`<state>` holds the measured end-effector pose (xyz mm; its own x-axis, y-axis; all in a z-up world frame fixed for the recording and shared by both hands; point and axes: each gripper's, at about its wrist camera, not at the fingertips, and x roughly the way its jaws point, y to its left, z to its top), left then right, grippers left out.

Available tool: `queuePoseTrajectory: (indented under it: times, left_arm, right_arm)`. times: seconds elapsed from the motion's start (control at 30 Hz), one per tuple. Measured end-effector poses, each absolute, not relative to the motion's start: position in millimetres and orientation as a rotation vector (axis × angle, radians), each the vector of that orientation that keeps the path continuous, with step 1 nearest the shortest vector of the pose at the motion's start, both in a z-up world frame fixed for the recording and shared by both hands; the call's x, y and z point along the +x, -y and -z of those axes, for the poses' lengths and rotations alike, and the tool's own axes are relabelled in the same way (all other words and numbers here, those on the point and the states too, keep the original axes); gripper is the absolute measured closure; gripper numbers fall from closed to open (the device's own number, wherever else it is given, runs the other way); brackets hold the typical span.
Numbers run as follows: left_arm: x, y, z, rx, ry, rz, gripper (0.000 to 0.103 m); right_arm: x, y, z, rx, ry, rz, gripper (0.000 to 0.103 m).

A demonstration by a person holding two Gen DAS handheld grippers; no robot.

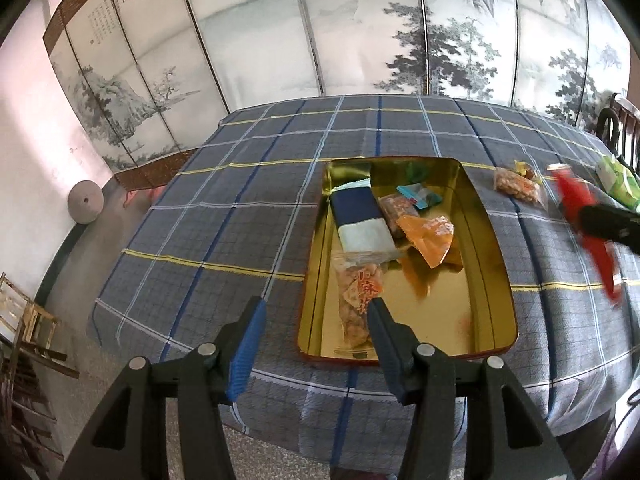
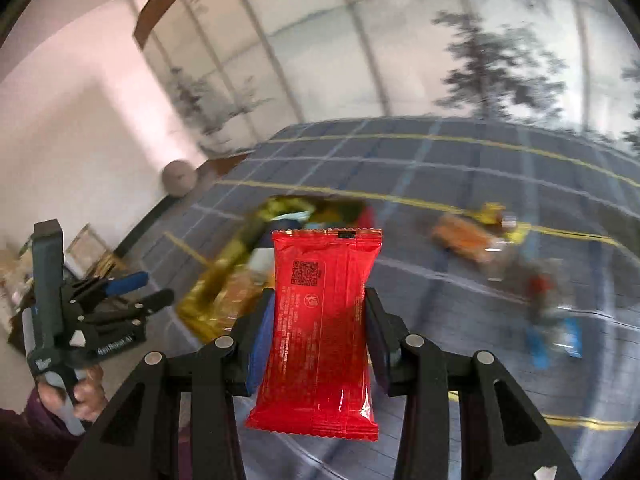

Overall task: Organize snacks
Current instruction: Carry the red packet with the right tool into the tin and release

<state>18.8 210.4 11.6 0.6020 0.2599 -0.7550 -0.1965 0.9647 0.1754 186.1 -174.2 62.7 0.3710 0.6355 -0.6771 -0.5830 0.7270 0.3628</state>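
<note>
A gold tin tray (image 1: 492,264) lies on the plaid tablecloth and holds several snacks: a navy-and-white packet (image 1: 360,216), an orange packet (image 1: 428,236) and a clear bag of fried pieces (image 1: 356,300). My left gripper (image 1: 317,306) stands open above the tray's near left corner, with nothing between its blue pads. In the right wrist view my right gripper (image 2: 320,296) is shut on a red snack packet (image 2: 324,320), held upright above the cloth. The same packet (image 1: 588,216) shows blurred in the left wrist view, right of the tray. The tray (image 2: 224,292) lies blurred behind the packet.
Loose snacks lie on the cloth right of the tray: a clear bag (image 1: 516,188), a green packet (image 1: 616,180) and blue wrappers (image 2: 556,340). A painted folding screen (image 1: 360,40) stands behind the table. A person's hand (image 2: 86,396) holds the left gripper (image 2: 148,290).
</note>
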Motion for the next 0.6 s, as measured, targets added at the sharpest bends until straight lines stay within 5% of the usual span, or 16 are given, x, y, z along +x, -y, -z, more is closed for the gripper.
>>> queuePoseTrajectory:
  times: [0.6]
  left_arm:
    - [16.9, -229.4, -5.9, 0.067, -0.891, -0.275, 0.049]
  right_arm:
    - [124.1, 60.7, -13.6, -0.008, -1.045, -0.858, 0.065]
